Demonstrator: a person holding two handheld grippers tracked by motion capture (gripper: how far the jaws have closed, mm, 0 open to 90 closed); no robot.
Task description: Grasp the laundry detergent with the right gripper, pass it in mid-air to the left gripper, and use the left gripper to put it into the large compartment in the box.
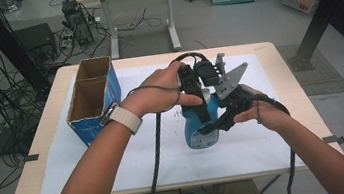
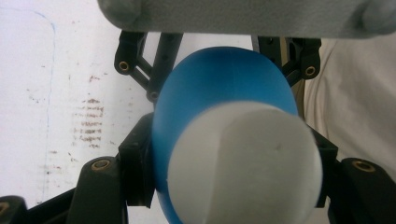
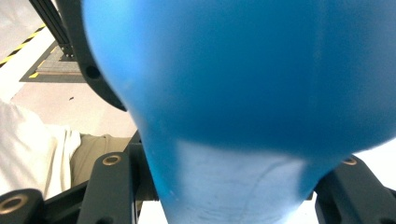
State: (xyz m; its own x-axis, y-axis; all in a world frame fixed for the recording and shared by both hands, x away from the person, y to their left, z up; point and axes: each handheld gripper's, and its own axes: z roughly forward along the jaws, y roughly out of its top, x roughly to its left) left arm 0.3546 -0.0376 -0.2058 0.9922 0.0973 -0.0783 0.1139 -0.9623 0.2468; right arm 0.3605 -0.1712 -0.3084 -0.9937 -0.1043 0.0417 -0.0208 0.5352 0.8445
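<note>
Smooth matt plastic bottle, rough cardboard box, pale wooden table.

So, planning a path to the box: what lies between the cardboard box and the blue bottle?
In the high view, the left hand and cable cross between cardboard box and blue bottle.

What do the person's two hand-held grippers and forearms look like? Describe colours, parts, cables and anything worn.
Both are black: the left gripper and the right gripper, which carries a grey three-cornered plate. Brass-coloured pins dot the jaw links. A black cable trails from each. The forearms are sleeveless; the left wrist wears a pale-strapped watch.
</note>
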